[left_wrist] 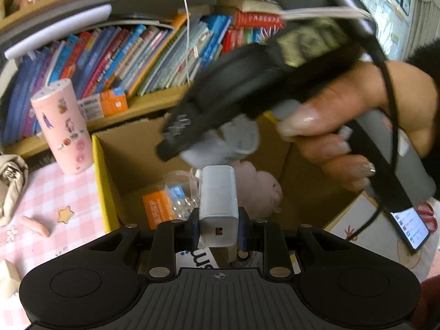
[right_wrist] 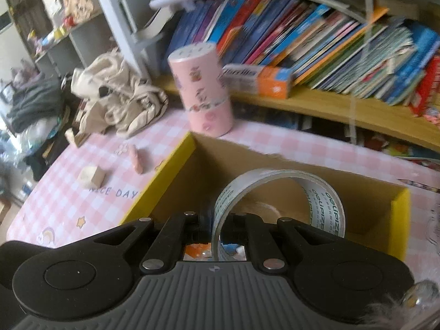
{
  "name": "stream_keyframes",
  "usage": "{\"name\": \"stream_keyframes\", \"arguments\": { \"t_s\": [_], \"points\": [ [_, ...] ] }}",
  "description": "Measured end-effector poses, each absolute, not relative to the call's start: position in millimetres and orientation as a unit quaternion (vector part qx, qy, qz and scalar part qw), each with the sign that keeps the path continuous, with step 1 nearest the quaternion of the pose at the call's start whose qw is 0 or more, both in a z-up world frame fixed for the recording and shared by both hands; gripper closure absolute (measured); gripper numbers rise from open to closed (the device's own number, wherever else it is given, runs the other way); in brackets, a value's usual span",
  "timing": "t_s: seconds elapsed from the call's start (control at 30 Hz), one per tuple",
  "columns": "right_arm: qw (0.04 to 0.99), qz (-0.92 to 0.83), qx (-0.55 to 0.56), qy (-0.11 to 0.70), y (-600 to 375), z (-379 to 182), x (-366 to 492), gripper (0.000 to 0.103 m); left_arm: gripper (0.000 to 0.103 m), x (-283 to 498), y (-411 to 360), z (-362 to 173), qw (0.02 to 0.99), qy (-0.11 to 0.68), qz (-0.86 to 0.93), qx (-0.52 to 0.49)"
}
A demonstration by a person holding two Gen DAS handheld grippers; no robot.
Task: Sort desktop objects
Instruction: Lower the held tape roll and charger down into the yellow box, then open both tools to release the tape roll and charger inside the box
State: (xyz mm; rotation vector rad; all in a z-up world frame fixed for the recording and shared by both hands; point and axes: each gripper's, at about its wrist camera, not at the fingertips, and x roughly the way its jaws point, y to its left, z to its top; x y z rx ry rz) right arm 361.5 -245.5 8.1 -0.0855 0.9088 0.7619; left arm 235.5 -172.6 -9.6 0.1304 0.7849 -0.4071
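Over the open cardboard box (right_wrist: pixel 275 170) on the pink checked desk (right_wrist: pixel 82 192), both of your tools carry a load. Your left tool (left_wrist: pixel 218 227) is clenched on a white charger block (left_wrist: pixel 218 200); the block's long axis runs forward along the fingers, its socket end toward the camera, and it hangs above the box interior. Your right tool (right_wrist: pixel 218 221) is clamped on the rim of a clear tape roll (right_wrist: pixel 277 203), which stands on edge with its open ring facing sideways, also above the box interior.

Inside the box you can see an orange packet (left_wrist: pixel 158 209), a clear plastic item and a pink plush toy (left_wrist: pixel 261 189).

From the left wrist view, your right hand (left_wrist: pixel 352 126) and its tool cross high and far of the left tool, so the two loads sit close together over the same opening. Each load lies directly above the box floor; judge the release as a straight drop, and keep the two tools apart.

On the desk left of the box lie a wooden block (right_wrist: pixel 92 177), a pink stick (right_wrist: pixel 136 159) and a pink cylinder (right_wrist: pixel 203 90).
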Motion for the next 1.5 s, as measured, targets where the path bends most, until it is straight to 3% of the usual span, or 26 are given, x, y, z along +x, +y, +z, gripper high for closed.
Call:
{"name": "stream_keyframes", "arguments": {
  "t_s": [0.6, 0.7, 0.77, 0.83, 0.93, 1.0, 1.07, 1.13, 1.2, 1.4, 1.5],
  "points": [
    [0.776, 0.389, -0.073, 0.491, -202.6, -32.0, 394.1, 0.097, 0.078, 246.8, -174.1, -30.0, 0.880, 0.419, -0.223, 0.037],
    [0.771, 0.389, -0.077, 0.498, -199.2, -36.0, 395.6, 0.091, 0.078, 247.9, -175.0, -30.9, 0.878, 0.422, -0.225, 0.029],
    [0.773, 0.391, -0.082, 0.493, -198.0, -35.0, 394.5, 0.078, 0.078, 247.1, -176.8, -30.5, 0.879, 0.420, -0.224, 0.033],
    [0.774, 0.395, -0.080, 0.489, -198.4, -32.4, 393.1, 0.058, 0.077, 246.0, -177.9, -29.7, 0.880, 0.417, -0.223, 0.036],
    [0.780, 0.386, -0.084, 0.486, -201.1, -28.9, 390.8, 0.044, 0.075, 243.7, -180.4, -28.6, 0.881, 0.415, -0.224, 0.038],
    [0.782, 0.382, -0.077, 0.487, -205.6, -27.1, 389.4, 0.039, 0.074, 242.4, -183.4, -27.6, 0.882, 0.413, -0.221, 0.040],
    [0.784, 0.377, -0.071, 0.488, -210.1, -25.4, 387.6, 0.033, 0.063, 239.3, -184.4, -24.9, 0.886, 0.408, -0.215, 0.041],
    [0.788, 0.371, -0.069, 0.486, -215.1, -22.4, 384.4, 0.027, 0.045, 235.9, -184.9, -22.0, 0.891, 0.401, -0.209, 0.043],
    [0.794, 0.364, -0.068, 0.482, -221.0, -18.0, 380.4, 0.022, 0.037, 234.8, -182.2, -19.7, 0.895, 0.394, -0.204, 0.045],
    [0.811, 0.337, -0.057, 0.476, -241.5, -7.1, 368.1, 0.017, 0.021, 219.7, -174.9, -1.4, 0.908, 0.371, -0.189, 0.054],
    [0.816, 0.325, -0.052, 0.475, -251.2, -4.5, 360.3, 0.017, 0.020, 216.2, -170.3, 4.4, 0.912, 0.364, -0.183, 0.054]
  ]
}}
